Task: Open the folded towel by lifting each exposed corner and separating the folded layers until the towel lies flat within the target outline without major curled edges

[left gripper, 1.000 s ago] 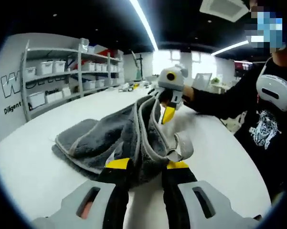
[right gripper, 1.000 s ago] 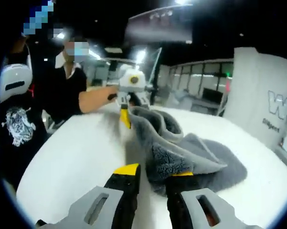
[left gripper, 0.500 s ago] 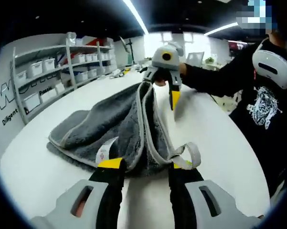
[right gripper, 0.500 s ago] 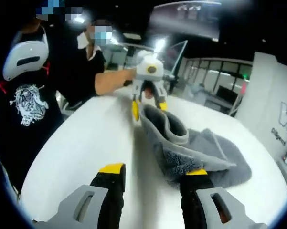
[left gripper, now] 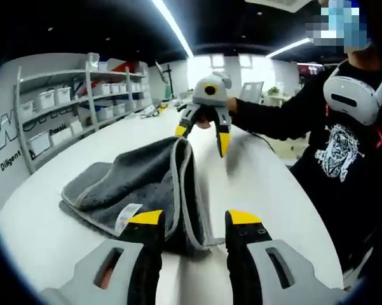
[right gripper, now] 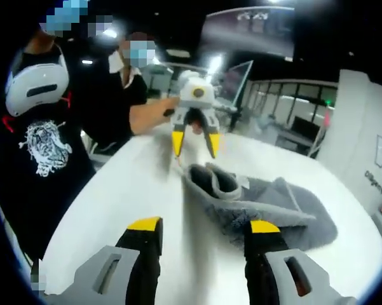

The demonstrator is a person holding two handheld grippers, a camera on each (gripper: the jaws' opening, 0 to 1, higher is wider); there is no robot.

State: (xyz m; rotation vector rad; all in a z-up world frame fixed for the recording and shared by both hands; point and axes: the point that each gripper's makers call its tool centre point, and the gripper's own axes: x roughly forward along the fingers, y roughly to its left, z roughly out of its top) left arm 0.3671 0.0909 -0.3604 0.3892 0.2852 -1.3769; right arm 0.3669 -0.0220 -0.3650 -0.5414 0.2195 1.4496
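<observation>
Desk [left gripper: 273, 190]: white, broad; carries the towel. No target outline can be made out on its surface.

Shelving [left gripper: 63, 108]: along the far wall in the left gripper view, stocked with pale bins.

Person [right gripper: 41, 140]: dark printed shirt, standing at the desk edge.

Towel [left gripper: 133, 184]: grey, pile fabric with a lighter hem. Lies on the desk, folded, with layers stacked and one edge standing up as a ridge between the two grippers. In the right gripper view the near end [right gripper: 219, 184] humps into an open pocket. Not flat.

Right gripper [left gripper: 203, 130]: seen across the towel in the left gripper view, held above the towel's far end. Jaws spread apart, nothing between them.

Left gripper [right gripper: 194, 143]: seen from the right gripper view, hovering just above the towel's humped end. Jaws spread, empty; the hem passes between their tips in its own view without being pinched.

Label [left gripper: 127, 218]: small white tag on the towel hem, beside the left gripper's own yellow tip.

Risks, as judged: pinching several layers together would drag the whole stack rather than part it; gripping mid-hem instead of a corner could leave curled edges.
</observation>
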